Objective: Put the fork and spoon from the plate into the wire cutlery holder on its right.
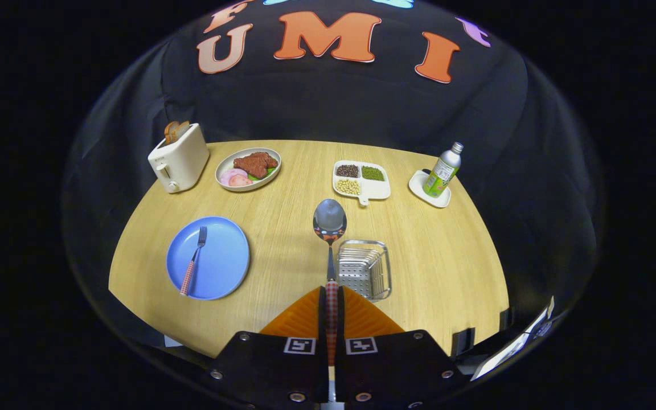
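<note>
Toaster (pixel 179 158): cream, boxy with rounded corners, at the far left of the round wooden table (pixel 282 273); browned bread slices (pixel 174 131) stick out of its top.
Food plate (pixel 247 169): pale oval dish just right of the toaster, holding a dark slab of meat, pink slices and a bit of green.
Blue plate (pixel 220 267): flat, matte, round, near the table's left front; well apart from the fingers.
Fork (pixel 192 261): lies on the blue plate's left half, metal tines pointing away, handle in a red checked pattern.
Spoon (pixel 329 228): shiny metal bowl up ahead of the fingers, its checked handle running back between them; it sits just left of the holder.
Gripper (pixel 332 299): both fingers pressed closed on the spoon's handle.
Wire cutlery holder (pixel 364 269): rectangular, bright metal, perforated base with thin wire sides, just ahead and right of the fingers.
Divided dish (pixel 361 181): white, three compartments of dark, green and pale beans, beyond the spoon.
Bottle (pixel 445 169): silver-capped, green-labelled, upright on a small white coaster (pixel 422 185), far right.
</note>
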`<state>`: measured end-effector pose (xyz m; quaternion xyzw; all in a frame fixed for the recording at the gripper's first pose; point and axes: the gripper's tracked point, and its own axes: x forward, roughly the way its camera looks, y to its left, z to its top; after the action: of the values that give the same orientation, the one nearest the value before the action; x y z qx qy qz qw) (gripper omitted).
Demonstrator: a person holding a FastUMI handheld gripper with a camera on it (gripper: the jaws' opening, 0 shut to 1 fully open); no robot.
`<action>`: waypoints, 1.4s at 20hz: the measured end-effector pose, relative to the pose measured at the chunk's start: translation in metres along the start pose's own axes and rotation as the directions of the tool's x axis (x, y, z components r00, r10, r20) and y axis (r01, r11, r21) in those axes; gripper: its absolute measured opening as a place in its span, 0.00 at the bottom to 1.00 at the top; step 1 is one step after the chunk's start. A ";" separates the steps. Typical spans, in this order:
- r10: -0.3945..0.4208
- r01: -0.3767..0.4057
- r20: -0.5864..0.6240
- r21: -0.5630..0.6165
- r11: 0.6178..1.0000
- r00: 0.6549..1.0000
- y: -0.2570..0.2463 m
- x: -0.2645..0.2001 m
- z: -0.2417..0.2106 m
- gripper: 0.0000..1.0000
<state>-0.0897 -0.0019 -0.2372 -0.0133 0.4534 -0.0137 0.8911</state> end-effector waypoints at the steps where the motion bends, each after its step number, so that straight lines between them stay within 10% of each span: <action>1: -0.009 0.008 -0.018 -0.015 1.000 1.000 -0.011 -0.001 0.000 0.05; 12: 0.016 -0.063 -0.261 -0.172 0.983 0.965 -0.049 0.010 -0.026 0.05; 28: 0.032 -0.208 -0.562 -0.252 0.945 0.826 -0.055 0.044 -0.040 0.05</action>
<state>-0.0966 -0.0593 -0.2940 -0.1160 0.6871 0.1092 0.7089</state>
